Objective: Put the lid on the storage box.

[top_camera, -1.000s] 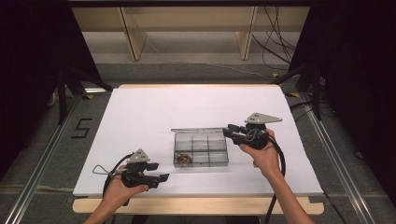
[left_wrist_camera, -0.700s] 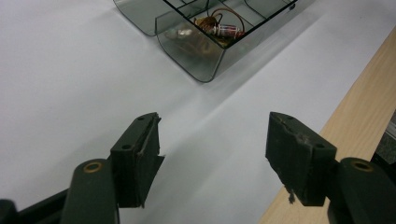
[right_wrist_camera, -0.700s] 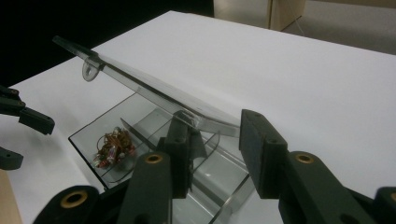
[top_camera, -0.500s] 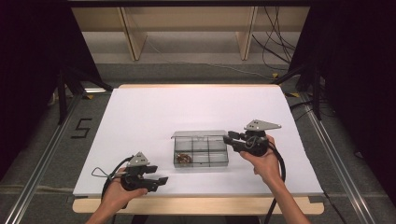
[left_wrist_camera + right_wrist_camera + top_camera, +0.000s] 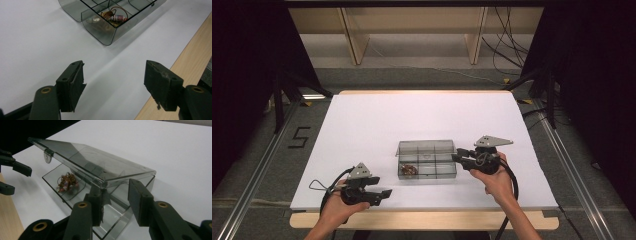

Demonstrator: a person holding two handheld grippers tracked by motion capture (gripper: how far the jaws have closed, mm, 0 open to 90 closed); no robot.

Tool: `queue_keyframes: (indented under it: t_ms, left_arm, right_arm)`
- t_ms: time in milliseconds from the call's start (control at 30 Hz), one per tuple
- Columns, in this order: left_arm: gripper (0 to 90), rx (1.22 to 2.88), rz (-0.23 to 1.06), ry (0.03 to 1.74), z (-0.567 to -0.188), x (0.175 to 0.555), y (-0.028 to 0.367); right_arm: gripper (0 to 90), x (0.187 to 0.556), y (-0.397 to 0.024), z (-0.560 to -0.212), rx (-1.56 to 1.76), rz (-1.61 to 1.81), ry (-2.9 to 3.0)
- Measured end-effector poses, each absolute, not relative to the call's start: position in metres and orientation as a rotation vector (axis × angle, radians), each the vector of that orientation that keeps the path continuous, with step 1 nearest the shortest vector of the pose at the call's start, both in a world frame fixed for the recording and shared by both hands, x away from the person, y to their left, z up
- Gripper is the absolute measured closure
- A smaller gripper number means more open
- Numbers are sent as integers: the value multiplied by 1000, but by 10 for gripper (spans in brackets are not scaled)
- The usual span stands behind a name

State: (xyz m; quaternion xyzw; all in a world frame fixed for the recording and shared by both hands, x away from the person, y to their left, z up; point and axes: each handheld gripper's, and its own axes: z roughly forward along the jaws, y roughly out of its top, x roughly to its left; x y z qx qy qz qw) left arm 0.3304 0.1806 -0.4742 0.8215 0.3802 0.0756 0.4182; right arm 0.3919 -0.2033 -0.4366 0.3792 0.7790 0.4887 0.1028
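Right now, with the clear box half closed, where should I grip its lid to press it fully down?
Probably grip the lid at its free front edge, coming from the right end where the right gripper is. That edge stands raised over the box, farthest from the hinge.

A black "5" (image 5: 301, 137) — marked on the floor (image 5: 272, 165).

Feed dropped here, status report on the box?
Right gripper jaws straddle the lid edge, lid part-lowered. Left gripper open, jaws just opening, nothing between. Box holds small trinkets.
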Motion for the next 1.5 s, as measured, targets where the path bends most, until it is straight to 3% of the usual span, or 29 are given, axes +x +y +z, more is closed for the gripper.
queue_keyframes:
  t_ms: [1500]
  left_arm:
    - [318, 2110, 197, 949, -481, 321, 180]
  right_arm:
    - [678, 374, -209, -460, 1177, 1400, 2388]
